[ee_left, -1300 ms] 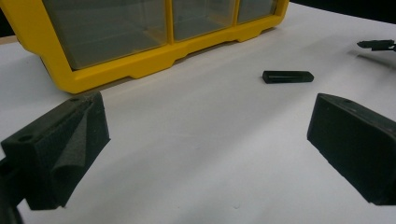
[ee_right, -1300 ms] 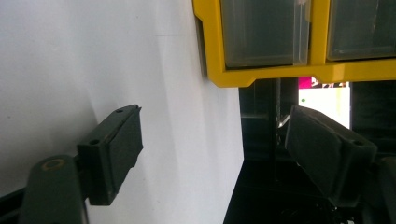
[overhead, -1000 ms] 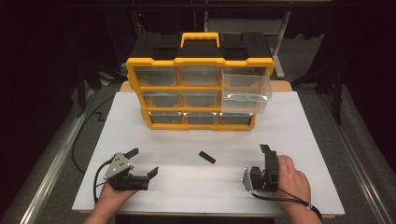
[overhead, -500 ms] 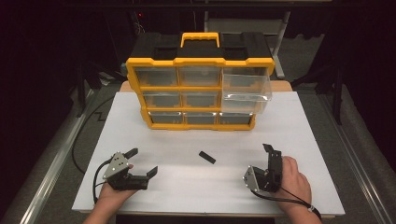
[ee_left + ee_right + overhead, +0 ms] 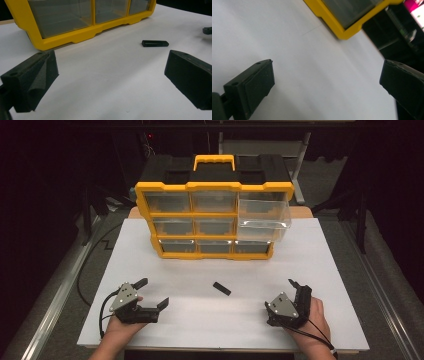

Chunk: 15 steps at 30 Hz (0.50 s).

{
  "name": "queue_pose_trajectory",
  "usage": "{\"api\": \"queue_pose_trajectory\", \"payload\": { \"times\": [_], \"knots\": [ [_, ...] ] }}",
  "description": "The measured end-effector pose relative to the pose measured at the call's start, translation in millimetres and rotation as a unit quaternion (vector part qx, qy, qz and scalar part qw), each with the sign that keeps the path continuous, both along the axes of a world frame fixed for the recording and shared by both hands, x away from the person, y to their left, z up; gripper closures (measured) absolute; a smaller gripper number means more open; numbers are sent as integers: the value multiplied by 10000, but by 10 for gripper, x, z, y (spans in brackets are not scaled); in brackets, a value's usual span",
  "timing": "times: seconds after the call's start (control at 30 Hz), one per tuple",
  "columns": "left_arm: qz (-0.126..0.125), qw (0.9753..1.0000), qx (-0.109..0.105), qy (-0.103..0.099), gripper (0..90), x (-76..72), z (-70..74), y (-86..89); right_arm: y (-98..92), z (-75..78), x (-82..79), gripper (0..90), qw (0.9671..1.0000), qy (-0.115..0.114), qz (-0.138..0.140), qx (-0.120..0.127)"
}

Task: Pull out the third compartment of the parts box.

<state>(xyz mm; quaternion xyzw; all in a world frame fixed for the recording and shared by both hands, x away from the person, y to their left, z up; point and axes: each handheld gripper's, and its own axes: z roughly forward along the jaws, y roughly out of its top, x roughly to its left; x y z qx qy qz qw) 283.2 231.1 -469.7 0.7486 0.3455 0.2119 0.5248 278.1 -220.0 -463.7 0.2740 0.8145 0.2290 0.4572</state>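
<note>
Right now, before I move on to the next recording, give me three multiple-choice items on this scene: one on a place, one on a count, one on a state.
1. Where does the small black piece lie?
A. inside a drawer
B. on the white table top, between the organiser and the two tongs
C. held in the right tongs

2. How many drawers does the top row of the yellow organiser have?
A. two
B. three
C. five

3. What state is the top right drawer in?
A. pulled out
B. pushed fully in
C. lying on the table

Answers:
1 B: the high view shows it loose on the white table top, apart from the left tongs and the right tongs, both open and empty.
2 B: three fronts sit side by side.
3 A: its clear box sticks out past the yellow frame.
</note>
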Motion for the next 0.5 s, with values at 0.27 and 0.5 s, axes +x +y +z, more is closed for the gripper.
{"api": "queue_pose_trajectory", "payload": {
  "times": [0.27,0.5],
  "knots": [
    [-33,10000,0,12,2,3,15,7,-124,-33,21,16,9870,603,-216,1473],
    [-44,9999,-85,92,2,7,37,9,-191,-40,67,18,9641,864,-186,2503]
  ]
}}
